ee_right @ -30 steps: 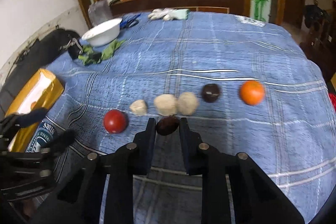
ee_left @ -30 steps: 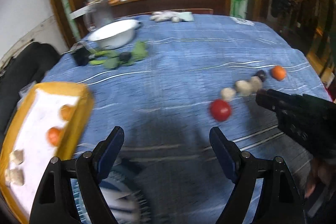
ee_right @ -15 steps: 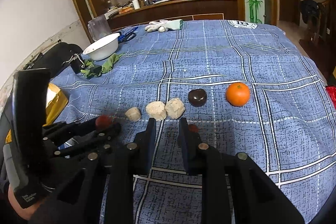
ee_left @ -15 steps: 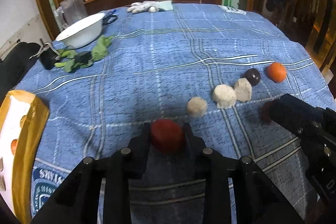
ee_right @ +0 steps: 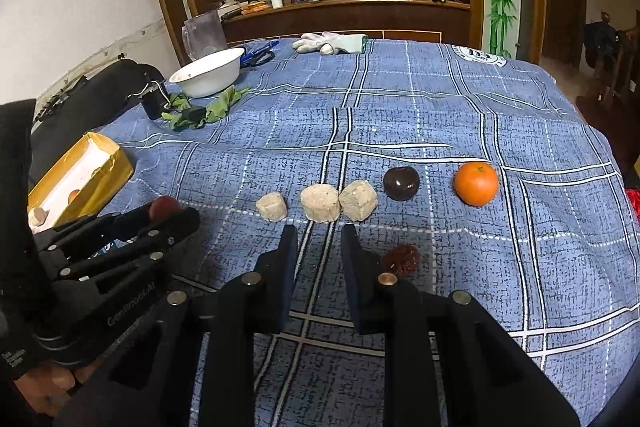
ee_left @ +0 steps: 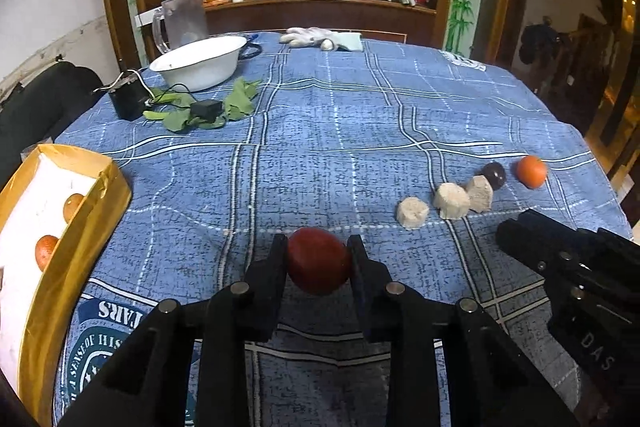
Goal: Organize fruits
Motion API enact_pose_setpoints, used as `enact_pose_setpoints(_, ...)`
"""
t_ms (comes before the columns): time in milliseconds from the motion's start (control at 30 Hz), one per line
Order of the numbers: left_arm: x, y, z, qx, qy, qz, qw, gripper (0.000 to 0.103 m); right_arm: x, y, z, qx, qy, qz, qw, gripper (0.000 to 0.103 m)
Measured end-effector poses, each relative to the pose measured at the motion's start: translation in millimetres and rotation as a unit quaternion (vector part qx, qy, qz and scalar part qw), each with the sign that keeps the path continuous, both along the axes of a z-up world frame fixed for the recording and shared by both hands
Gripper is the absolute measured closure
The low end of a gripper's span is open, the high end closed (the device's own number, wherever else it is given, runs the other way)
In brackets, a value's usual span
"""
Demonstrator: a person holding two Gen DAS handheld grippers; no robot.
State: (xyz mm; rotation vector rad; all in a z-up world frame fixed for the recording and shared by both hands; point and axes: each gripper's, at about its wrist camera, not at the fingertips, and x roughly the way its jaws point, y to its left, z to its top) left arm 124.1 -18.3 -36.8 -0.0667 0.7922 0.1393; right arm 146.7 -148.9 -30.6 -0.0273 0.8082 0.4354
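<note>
Tomato (ee_left: 318, 261) sits squeezed in my left jaws, above the counter (ee_left: 340, 131). My right jaws hold nothing, slightly apart. I should carry it gently to the yellow box (ee_left: 86, 223) and keep it level.

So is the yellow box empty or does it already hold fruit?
Not empty: the yellow box holds two small oranges on its white lining, plus one pale chunk visible from the right wrist.

We see a woven blue checked tablecloth (ee_right: 440, 115), matt and slightly creased. The grippers' fingers (ee_right: 286, 267) look like matt black plastic with bare metal pins. The red fruit (ee_left: 319, 261) is smooth, the dark fruit (ee_right: 401, 183) glossy, the beige chunks (ee_right: 320, 203) rough, the bowl (ee_right: 208, 71) glossy white.
</note>
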Motion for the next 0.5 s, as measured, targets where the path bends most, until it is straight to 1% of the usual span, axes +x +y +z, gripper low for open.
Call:
enact_pose_setpoints(133, 1.4, 0.1, -0.4, -0.001, -0.001, -0.006, 1.0, 0.074, 0.9, 1.4, -0.9, -0.002, 0.0, 0.001, 1.0, 0.079)
enact_pose_setpoints(233, 0.5, 2.7, 1.1, 0.002, -0.004, -0.001, 1.0, 0.074, 0.0, 1.1, -0.1, 0.001, -0.003, 0.0, 1.0, 0.079)
enact_pose_setpoints(500, -8.3, 19.5, 13.0, -0.001, -0.044, 0.05, 0.9978, 0.074, -3.1, -3.2, 7.8, 0.013, -0.024, -0.009, 1.0, 0.079)
